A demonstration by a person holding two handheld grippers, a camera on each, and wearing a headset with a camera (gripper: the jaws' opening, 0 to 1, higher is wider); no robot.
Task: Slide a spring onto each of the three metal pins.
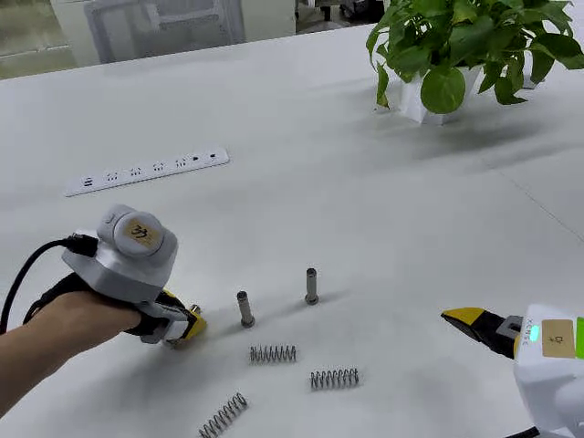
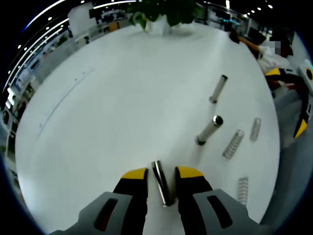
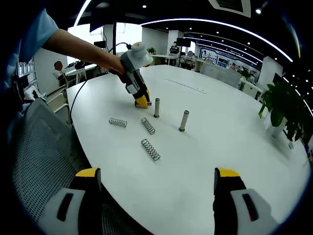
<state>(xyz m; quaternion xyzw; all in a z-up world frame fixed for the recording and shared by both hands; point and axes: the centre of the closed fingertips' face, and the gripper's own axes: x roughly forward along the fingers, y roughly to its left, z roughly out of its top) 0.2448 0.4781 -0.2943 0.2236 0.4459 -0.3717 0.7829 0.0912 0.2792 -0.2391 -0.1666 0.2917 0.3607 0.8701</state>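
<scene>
Opening on the head view. Finding the left tongs (image 1: pixel 187 327) tipped down onto the white surface (image 1: pixel 365 201), held by a hand (image 1: pixel 87 315), with their tips sitting right at the first pin (image 1: pixel 193 310). Counting two more standing upright just beyond: the second pin (image 1: pixel 245 308) and the third pin (image 1: pixel 311 286). Spotting all three springs lying flat in front of the pins: the left spring (image 1: pixel 224 415), the middle spring (image 1: pixel 273 353) and the right spring (image 1: pixel 334 378). Catching the right tongs (image 1: pixel 470 319) hanging well off to the side, with a power strip (image 1: pixel 146 171) and a potted plant (image 1: pixel 465 46) sitting farther back.

Switching to the left gripper view. Seeing the two yellow-tipped jaws bracketing the first pin (image 2: pixel 161 183) closely, with thin slivers of surface showing on either side. Not managing to tell whether they are actually pinching it. Picking out the second pin (image 2: pixel 209 129) and third pin (image 2: pixel 218 88) ahead, springs lying beside them.

Moving to the right gripper view. Watching the right tongs (image 3: pixel 157 176) gaping wide apart, gripping nothing, hovering above the surface edge. Making out the left tongs (image 3: pixel 142 100) across the way, down by the pins, and the three springs lying loose between.
</scene>
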